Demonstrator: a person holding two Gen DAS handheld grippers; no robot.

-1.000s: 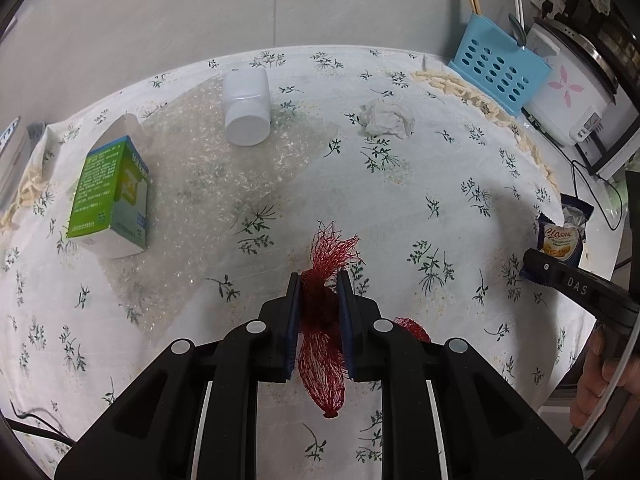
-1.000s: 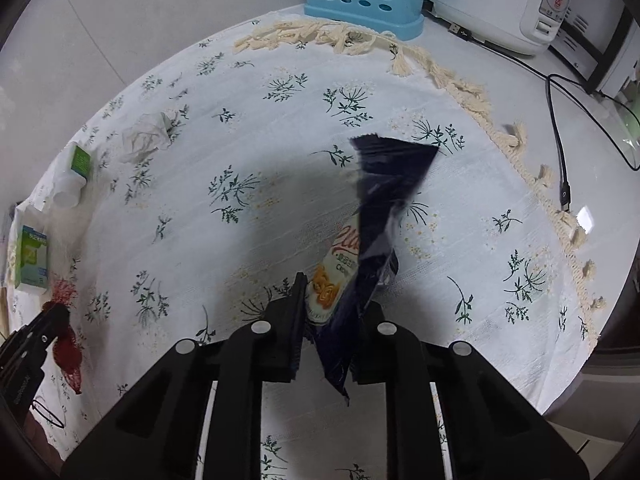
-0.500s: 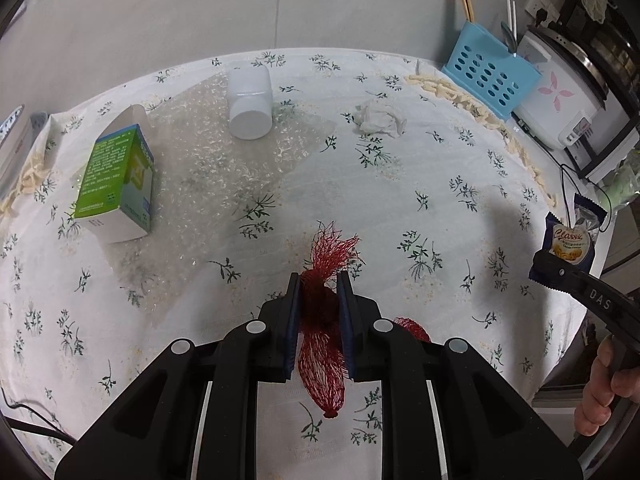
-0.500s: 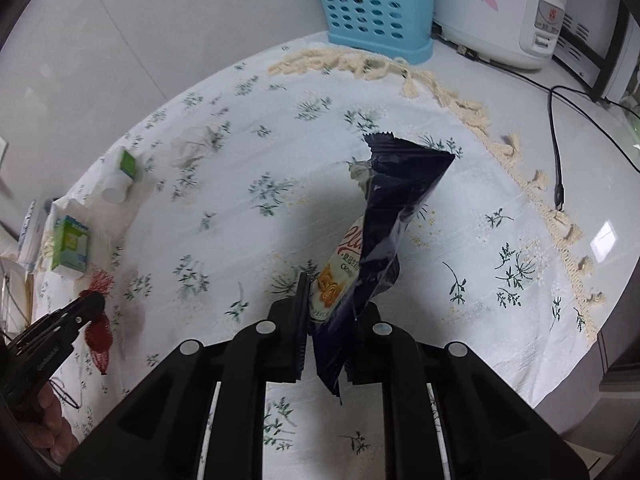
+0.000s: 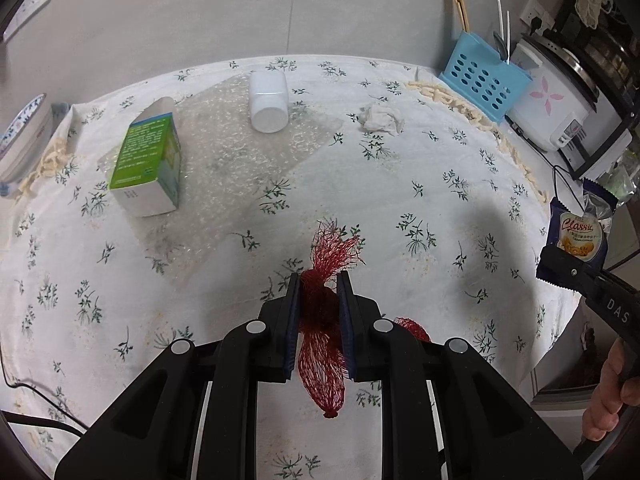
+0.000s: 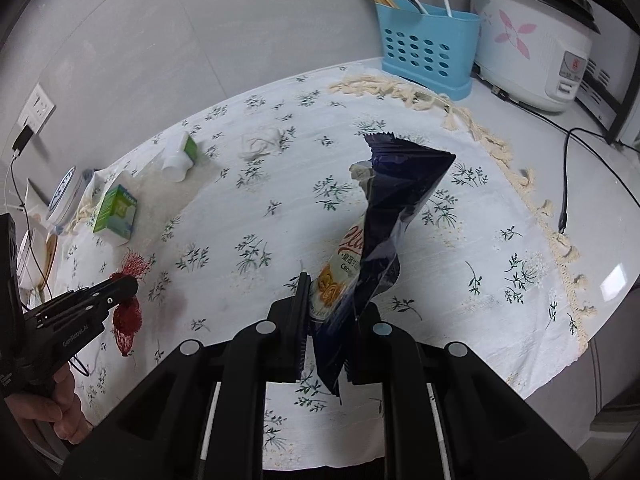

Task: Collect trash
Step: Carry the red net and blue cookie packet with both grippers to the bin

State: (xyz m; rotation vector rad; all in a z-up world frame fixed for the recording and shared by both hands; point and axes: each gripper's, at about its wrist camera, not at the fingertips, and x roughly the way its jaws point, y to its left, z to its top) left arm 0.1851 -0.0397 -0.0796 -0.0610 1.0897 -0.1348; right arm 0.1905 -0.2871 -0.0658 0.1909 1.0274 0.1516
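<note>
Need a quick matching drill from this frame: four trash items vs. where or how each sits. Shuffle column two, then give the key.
Items:
1. red mesh net
2. dark blue snack wrapper
3. green carton
4. crumpled tissue

States:
A. lying on the bubble wrap
B. clamped in the right hand-held gripper
C. loose on the tablecloth near the blue basket
D. clamped in the left hand-held gripper

Pairs: 1-D, 2-B, 3-A, 4-C

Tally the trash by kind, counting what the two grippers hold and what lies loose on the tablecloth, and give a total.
Red mesh net, held: 1
Dark blue snack wrapper, held: 1
Green and white carton: 1
White plastic jar on its side: 1
Crumpled tissue: 1
Bubble wrap sheet: 1
Total: 6
</note>
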